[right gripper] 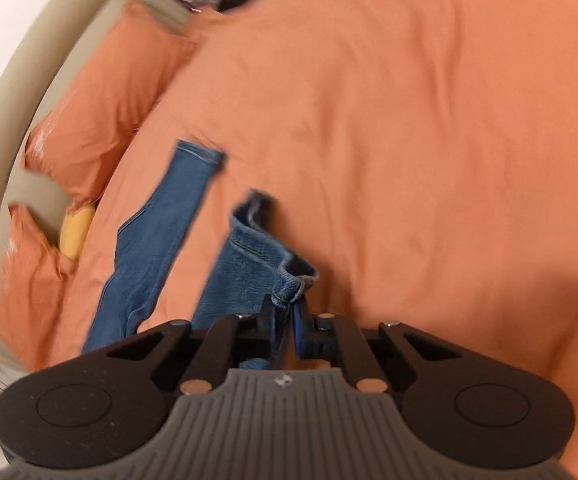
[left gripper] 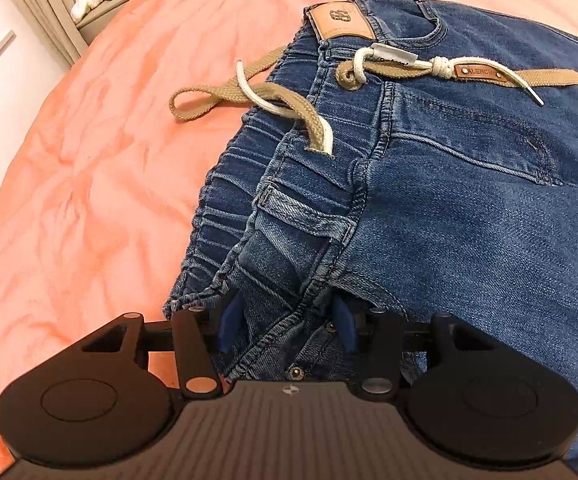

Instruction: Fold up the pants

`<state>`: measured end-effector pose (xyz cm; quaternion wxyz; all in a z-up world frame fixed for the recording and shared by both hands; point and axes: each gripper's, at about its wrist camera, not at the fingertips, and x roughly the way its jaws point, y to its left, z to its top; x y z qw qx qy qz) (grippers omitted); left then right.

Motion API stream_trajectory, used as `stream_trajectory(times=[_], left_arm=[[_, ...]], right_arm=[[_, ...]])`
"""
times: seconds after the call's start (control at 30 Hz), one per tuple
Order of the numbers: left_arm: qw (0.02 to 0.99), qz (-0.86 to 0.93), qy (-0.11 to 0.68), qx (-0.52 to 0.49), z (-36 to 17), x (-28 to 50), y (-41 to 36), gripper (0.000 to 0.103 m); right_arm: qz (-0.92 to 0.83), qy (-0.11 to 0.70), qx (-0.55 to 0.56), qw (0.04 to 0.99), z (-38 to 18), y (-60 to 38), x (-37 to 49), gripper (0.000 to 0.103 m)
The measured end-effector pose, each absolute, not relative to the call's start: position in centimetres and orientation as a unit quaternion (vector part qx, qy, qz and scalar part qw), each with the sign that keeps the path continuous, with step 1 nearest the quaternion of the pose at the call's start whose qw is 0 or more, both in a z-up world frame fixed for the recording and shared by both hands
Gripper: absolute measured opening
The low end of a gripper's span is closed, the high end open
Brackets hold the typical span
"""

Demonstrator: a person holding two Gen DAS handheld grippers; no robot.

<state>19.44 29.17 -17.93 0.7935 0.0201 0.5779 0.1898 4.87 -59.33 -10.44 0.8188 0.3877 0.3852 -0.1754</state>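
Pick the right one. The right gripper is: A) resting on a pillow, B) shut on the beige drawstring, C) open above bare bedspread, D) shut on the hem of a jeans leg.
D: in the right wrist view the right gripper has its jaws pinched together on the bunched hem of one jeans leg, over the orange bedspread.

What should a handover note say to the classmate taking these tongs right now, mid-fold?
Left tongs: open, straddling the jeans' waistband at its near corner.
Right tongs: shut on a leg hem, lifted.
Jeans lie front up on the orange bedspread; the other leg lies flat.
Done: hem gripped. Left: close on the waistband, then probably bring leg over leg and fold.
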Motion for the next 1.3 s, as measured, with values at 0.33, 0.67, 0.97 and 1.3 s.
stream_trajectory(times=[0.33, 0.67, 0.97, 1.3], left_arm=[[0.801, 0.179, 0.572, 0.018, -17.9, 19.3, 29.3, 0.058], [0.833, 0.120, 0.539, 0.018, -14.0, 19.4, 30.3, 0.066], [0.775, 0.029, 0.627, 0.072, -11.5, 24.2, 30.2, 0.071], [0.821, 0.071, 0.566, -0.023, -8.4, 27.3, 35.2, 0.079]], right_arm=[[-0.244, 0.492, 0.287, 0.784, -13.6, -58.6, 2.4, 0.001], [-0.235, 0.492, 0.198, 0.814, -9.5, -58.2, 5.4, 0.044], [-0.193, 0.494, 0.138, 0.836, -8.5, -55.2, 18.5, 0.046], [-0.160, 0.487, 0.114, 0.851, -11.4, -52.5, 30.9, 0.051]])
